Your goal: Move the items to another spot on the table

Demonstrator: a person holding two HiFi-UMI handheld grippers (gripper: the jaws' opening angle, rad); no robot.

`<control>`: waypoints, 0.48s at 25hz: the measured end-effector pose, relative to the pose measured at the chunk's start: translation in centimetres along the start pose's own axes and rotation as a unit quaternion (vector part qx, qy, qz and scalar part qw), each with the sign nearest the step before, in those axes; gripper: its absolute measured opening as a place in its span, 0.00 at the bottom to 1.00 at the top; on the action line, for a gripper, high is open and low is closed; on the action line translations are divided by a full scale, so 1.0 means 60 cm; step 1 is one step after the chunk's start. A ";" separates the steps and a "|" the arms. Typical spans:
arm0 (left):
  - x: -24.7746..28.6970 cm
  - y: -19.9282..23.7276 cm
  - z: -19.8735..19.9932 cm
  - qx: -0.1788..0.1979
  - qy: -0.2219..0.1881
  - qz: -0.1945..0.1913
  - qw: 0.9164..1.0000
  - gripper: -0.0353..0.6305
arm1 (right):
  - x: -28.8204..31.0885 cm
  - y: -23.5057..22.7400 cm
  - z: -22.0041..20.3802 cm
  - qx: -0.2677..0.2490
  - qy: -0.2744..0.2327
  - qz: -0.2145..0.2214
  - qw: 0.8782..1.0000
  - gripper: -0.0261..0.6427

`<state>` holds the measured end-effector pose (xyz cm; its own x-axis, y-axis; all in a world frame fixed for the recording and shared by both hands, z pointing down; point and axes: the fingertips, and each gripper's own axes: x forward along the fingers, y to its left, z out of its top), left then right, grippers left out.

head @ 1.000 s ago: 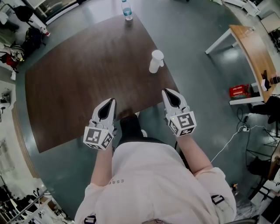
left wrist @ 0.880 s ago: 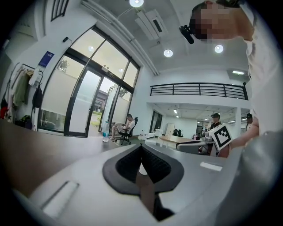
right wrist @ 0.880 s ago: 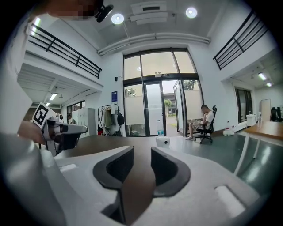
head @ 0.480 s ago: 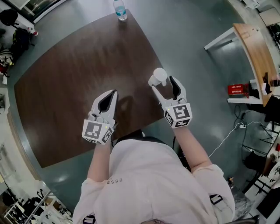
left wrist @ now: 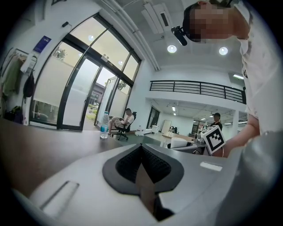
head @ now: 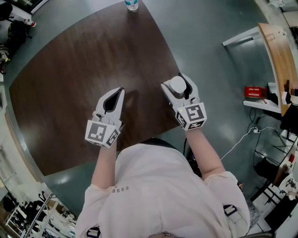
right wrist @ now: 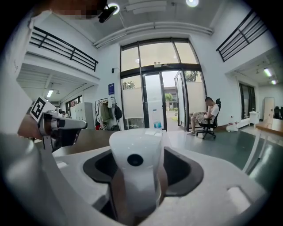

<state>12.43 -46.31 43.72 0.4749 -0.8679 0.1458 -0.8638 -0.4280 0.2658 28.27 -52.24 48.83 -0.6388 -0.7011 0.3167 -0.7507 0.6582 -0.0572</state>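
Counter, head view: dark wood counter [head: 70,83] fills the upper left of the frame above a grey floor. A water bottle [head: 132,4] stands at its far edge, top centre.
White container, head view: the white container [head: 178,84] stands upright at centre right, near the counter's right edge, between the jaws of the right gripper [head: 175,82].
Left gripper, head view: the left gripper [head: 119,92] hangs over bare wood left of centre, well apart from the container.
Left gripper view: the jaws are pressed together with nothing between them. The water bottle shows small at centre left.
Right gripper view: the jaws stand wide and have just been closing a little. The container rises between them at frame centre with gaps on either side, so it is not yet pinched.
Handling: it looks like smooth, stiff, hollow plastic and is probably light. It is tall and narrow, so a nudge could tip it or slide it off the nearby edge.
Hold: it is best squeezed gently across the straight body, below the flared top.
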 end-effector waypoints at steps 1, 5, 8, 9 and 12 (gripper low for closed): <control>0.002 -0.001 -0.002 0.000 0.002 0.000 1.000 0.07 | 0.001 0.001 -0.001 -0.006 0.001 0.001 1.000 0.43; -0.003 -0.006 -0.011 0.003 0.002 -0.002 1.000 0.07 | -0.003 0.006 -0.005 -0.025 0.004 0.005 1.000 0.31; -0.016 -0.015 -0.011 0.008 -0.001 0.000 1.000 0.07 | -0.017 0.004 0.000 -0.020 -0.003 0.005 1.000 0.31; -0.023 -0.017 -0.012 0.010 -0.003 0.002 1.000 0.07 | -0.024 0.004 0.004 -0.022 -0.007 0.005 1.000 0.31; -0.045 -0.026 -0.004 0.015 -0.010 0.014 1.000 0.07 | -0.048 0.008 0.016 -0.033 -0.017 0.006 0.999 0.31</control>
<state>12.56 -43.26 43.13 0.4479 -0.8842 0.1328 -0.8811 -0.4112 0.2337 29.58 -50.19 46.97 -0.6538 -0.7013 0.2842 -0.7312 0.6822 0.0013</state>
